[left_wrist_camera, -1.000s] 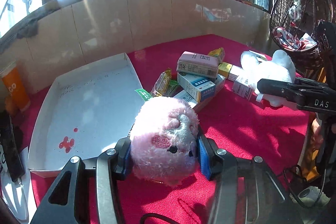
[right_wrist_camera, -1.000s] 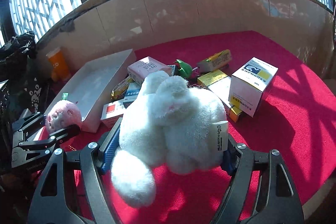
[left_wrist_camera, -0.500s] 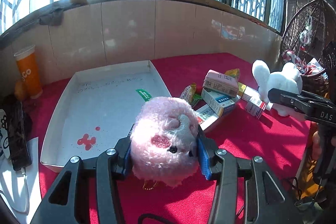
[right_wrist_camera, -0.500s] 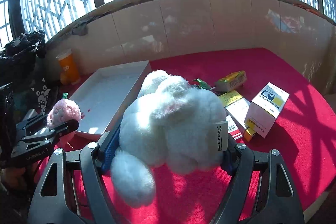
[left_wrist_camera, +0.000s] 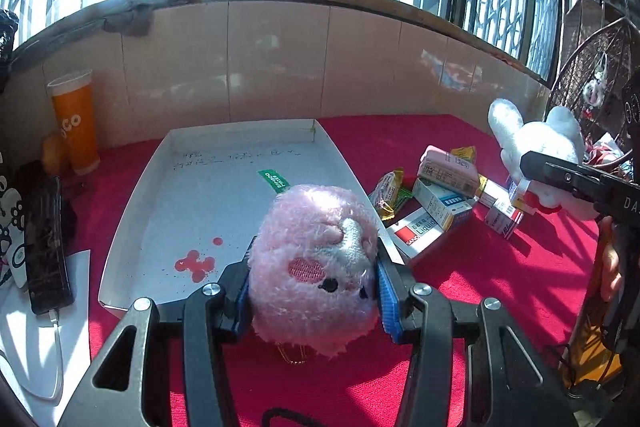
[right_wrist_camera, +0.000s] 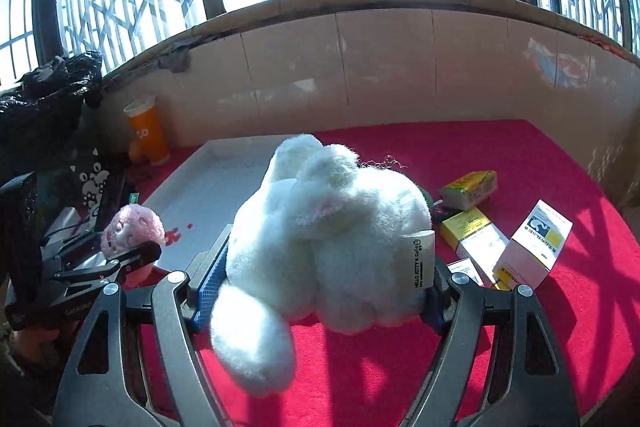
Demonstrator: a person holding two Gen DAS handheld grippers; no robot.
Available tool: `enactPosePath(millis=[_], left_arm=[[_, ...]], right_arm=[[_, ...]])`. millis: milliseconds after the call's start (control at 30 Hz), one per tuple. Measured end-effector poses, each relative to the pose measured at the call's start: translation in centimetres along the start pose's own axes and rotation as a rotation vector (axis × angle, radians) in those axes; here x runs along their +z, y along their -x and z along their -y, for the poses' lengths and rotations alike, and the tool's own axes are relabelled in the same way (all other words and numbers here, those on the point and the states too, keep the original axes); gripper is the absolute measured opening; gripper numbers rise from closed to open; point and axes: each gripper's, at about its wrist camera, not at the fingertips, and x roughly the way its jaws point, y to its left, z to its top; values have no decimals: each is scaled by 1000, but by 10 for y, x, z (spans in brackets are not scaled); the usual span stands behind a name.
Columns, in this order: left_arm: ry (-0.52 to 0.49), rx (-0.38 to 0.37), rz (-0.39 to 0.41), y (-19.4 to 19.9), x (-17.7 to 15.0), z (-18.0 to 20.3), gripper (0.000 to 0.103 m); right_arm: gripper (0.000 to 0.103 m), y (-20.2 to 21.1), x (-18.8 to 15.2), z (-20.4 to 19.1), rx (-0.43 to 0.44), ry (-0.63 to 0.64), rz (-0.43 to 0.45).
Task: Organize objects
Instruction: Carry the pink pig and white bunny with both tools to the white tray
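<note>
one round pink fluffy plush toy [left_wrist_camera: 316, 267] is pinched in the left gripper [left_wrist_camera: 314, 297] and one white furry plush rabbit [right_wrist_camera: 332, 235] in the right gripper [right_wrist_camera: 320, 291], both carried above the red cloth [left_wrist_camera: 500, 279] near the single shallow white cardboard tray [left_wrist_camera: 208, 195], apparently awaiting placement inside.

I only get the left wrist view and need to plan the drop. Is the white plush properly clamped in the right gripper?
Observer: Yes. The right gripper has both pads pressed on the white plush.
Operator: Anything dangling?
Observer: One limb hangs below the gripper, toward the camera.
Operator: Any label on it?
Observer: A fabric tag sits beside one pad.
</note>
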Motion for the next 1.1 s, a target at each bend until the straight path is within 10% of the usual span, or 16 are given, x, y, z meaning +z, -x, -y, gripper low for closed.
enactPosePath(millis=[1100], left_arm=[[7, 148, 39, -27, 61, -66, 51]], right_arm=[[78, -64, 55, -89, 79, 99, 31]])
